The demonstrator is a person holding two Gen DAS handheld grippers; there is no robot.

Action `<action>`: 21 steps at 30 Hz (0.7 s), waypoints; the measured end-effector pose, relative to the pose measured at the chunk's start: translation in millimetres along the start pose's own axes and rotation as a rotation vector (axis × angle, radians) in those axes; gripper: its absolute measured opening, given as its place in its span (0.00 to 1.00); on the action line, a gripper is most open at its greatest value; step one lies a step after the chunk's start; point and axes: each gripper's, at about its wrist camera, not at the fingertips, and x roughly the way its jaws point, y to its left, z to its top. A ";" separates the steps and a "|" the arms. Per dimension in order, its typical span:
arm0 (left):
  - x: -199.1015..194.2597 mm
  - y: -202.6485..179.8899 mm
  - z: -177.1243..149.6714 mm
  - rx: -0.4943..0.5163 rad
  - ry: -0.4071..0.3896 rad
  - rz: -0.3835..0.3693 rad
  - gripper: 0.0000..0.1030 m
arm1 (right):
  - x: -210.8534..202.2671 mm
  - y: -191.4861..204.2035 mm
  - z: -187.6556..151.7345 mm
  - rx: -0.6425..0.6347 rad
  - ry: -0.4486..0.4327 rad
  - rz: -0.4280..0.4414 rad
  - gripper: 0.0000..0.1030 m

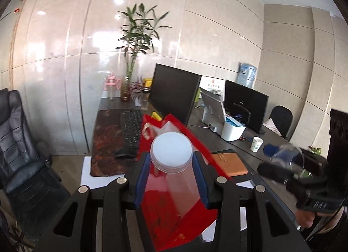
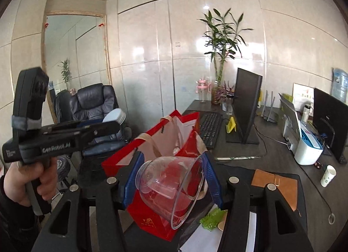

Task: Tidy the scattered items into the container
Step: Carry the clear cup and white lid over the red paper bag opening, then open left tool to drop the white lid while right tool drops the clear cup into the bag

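My left gripper (image 1: 171, 163) is shut on a clear plastic jar with a white screw lid (image 1: 171, 153) and holds it above the open red paper bag (image 1: 174, 213). My right gripper (image 2: 171, 178) is shut on a clear plastic bowl (image 2: 171, 189), tilted on its side, over the same red bag (image 2: 152, 219), whose mouth (image 2: 171, 134) stands open. The left gripper (image 2: 54, 139) with its white-lidded jar (image 2: 115, 116) also shows at the left in the right wrist view. The right gripper (image 1: 291, 169) with the bowl shows at the right in the left wrist view.
The bag stands on a dark desk (image 2: 271, 156) with a keyboard (image 1: 130, 128), mouse (image 1: 125, 153), two monitors (image 1: 174, 95), a white printer (image 2: 304, 145), an orange notebook (image 2: 276, 186), a paper cup (image 2: 328, 174) and a green wrapper (image 2: 212, 219). A black chair (image 1: 19, 143) stands left.
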 end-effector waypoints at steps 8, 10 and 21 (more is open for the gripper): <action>61.7 -19.5 -9.6 0.056 0.135 -0.006 0.42 | -1.9 -33.5 3.2 0.033 0.008 -0.064 0.58; 65.8 -22.6 -13.8 0.080 0.130 -0.005 0.42 | -0.3 -38.3 1.8 0.041 0.011 -0.061 0.58; 64.7 -25.1 -15.4 0.120 0.131 0.029 0.43 | 39.0 -26.9 36.9 0.008 0.014 -0.041 0.58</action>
